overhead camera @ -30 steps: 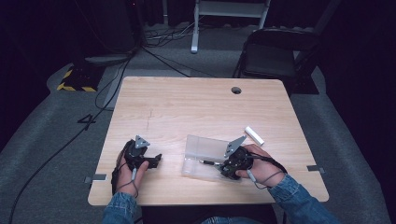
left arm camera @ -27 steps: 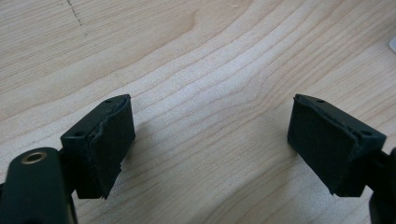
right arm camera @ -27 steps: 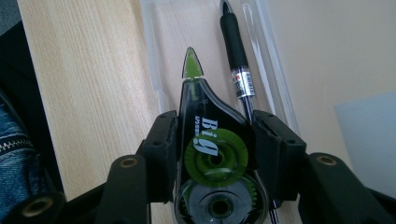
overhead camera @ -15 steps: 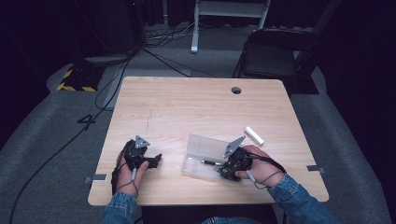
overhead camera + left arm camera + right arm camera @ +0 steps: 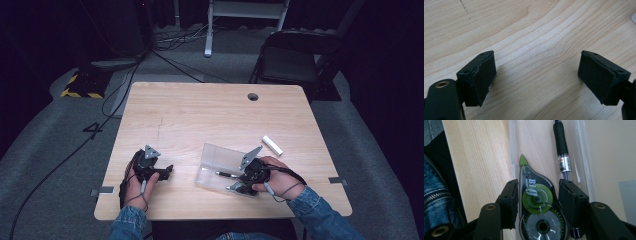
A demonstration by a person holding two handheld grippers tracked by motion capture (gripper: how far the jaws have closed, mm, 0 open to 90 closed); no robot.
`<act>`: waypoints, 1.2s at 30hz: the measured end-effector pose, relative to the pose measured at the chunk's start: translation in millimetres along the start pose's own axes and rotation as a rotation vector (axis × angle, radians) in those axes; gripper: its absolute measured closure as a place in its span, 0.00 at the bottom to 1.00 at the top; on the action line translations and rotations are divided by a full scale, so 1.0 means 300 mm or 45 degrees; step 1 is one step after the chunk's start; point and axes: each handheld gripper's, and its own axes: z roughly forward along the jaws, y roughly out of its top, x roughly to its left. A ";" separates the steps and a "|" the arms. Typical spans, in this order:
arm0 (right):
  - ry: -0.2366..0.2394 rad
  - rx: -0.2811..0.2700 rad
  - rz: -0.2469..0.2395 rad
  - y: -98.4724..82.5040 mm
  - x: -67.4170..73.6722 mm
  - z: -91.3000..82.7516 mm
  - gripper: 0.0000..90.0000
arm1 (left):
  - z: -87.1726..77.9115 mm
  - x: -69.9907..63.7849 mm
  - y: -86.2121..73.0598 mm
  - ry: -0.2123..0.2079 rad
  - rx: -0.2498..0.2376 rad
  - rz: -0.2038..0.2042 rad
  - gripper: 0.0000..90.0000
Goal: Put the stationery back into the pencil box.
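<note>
Little has moved since the earlier frame: both hands sit where they were, the white stick (image 5: 272, 145) beyond the right gripper (image 5: 244, 181) lies as it did, and only that gripper's jaws have just been opening a touch, with the tape roller (image 5: 236, 188) between them. In the high view the right gripper reaches into the near end of the clear box (image 5: 220, 157), the pen (image 5: 226, 174) just ahead of it, while the left gripper (image 5: 162, 171) rests on the table (image 5: 200, 115) well apart from the box. The left gripper view has the left gripper (image 5: 536, 75) spread wide over bare wood (image 5: 536, 30), holding nothing. In the right gripper view the right gripper (image 5: 537, 188) has a pad against each narrow edge of the tape roller (image 5: 537, 220), whose green tip points straight ahead; the pen (image 5: 561, 147) runs alongside, beyond the right jaw, inside the box wall (image 5: 580, 157). The roller looks light, stiff and hard-shelled, its smooth plastic probably slippery; the broad rear around the two reels seems the best hold, keeping off the thin tip.
</note>
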 end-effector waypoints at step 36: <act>-0.290 -0.431 0.156 -0.060 -0.067 -0.246 0.52 | 0.004 0.002 0.004 0.009 0.011 -0.010 0.13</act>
